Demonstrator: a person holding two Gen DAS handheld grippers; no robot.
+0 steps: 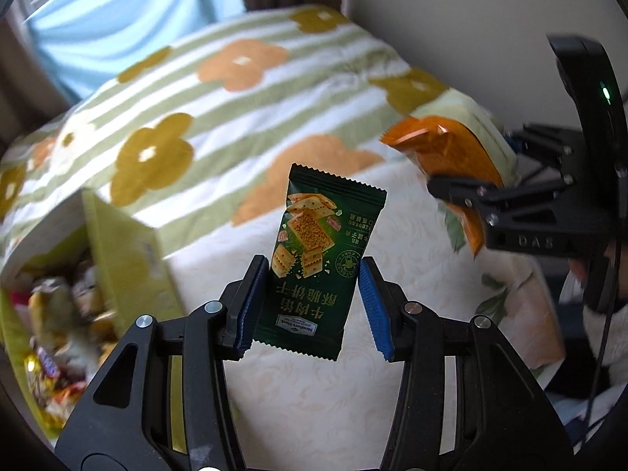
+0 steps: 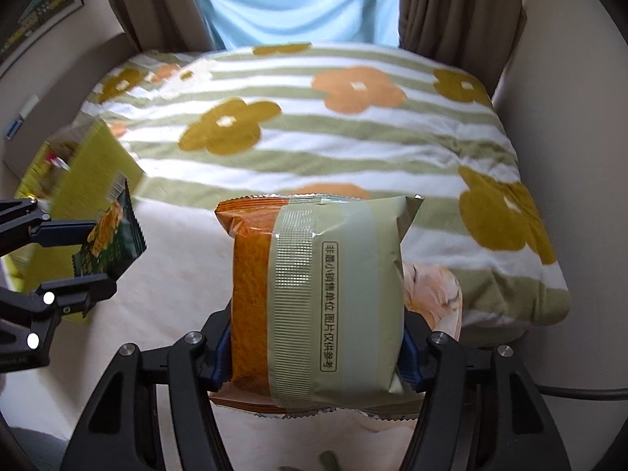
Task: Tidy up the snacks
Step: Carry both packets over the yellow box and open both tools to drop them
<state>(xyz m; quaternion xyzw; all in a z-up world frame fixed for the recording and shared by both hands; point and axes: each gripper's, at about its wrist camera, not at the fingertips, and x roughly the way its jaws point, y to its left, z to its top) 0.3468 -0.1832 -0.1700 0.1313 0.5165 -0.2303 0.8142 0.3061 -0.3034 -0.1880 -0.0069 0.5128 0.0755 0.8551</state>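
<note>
The box (image 1: 117,243) at the left side of the bed is blurred in both views, cut off by the rim of the left wrist view, and its heap of wrapped snacks (image 1: 59,333) is too smeared to sort out; only yellow-green cardboard walls and a pale inner flap read clearly. The left claw (image 1: 312,306) pinches a dark green cracker packet (image 1: 320,259) between its blue ribbed pads (image 1: 247,306), the packet standing nearly upright, slightly tilted, with zigzag-cut ends and glossy film printed with square crackers. It hangs in the air above the cream sheet (image 1: 314,412), just right of the box. The right claw (image 2: 316,357) is clamped on a puffy orange-and-sage bag (image 2: 318,298) whose bulk hides both pads almost entirely; its back seam, ribbed heat seal and a line of print face the camera, and its lower edge is cut off behind the fingers. In the left wrist view that bag (image 1: 451,157) shows only as a creased orange corner beyond the right claw (image 1: 455,192), held clear of the bed near its right edge. A thick fleecy blanket (image 2: 314,117), green-striped with orange and mustard flowers, covers the far half of the bed, up to the curtains (image 2: 451,8). The near half, a cream sheet with a faint pattern, lies open between the box and the right edge.
</note>
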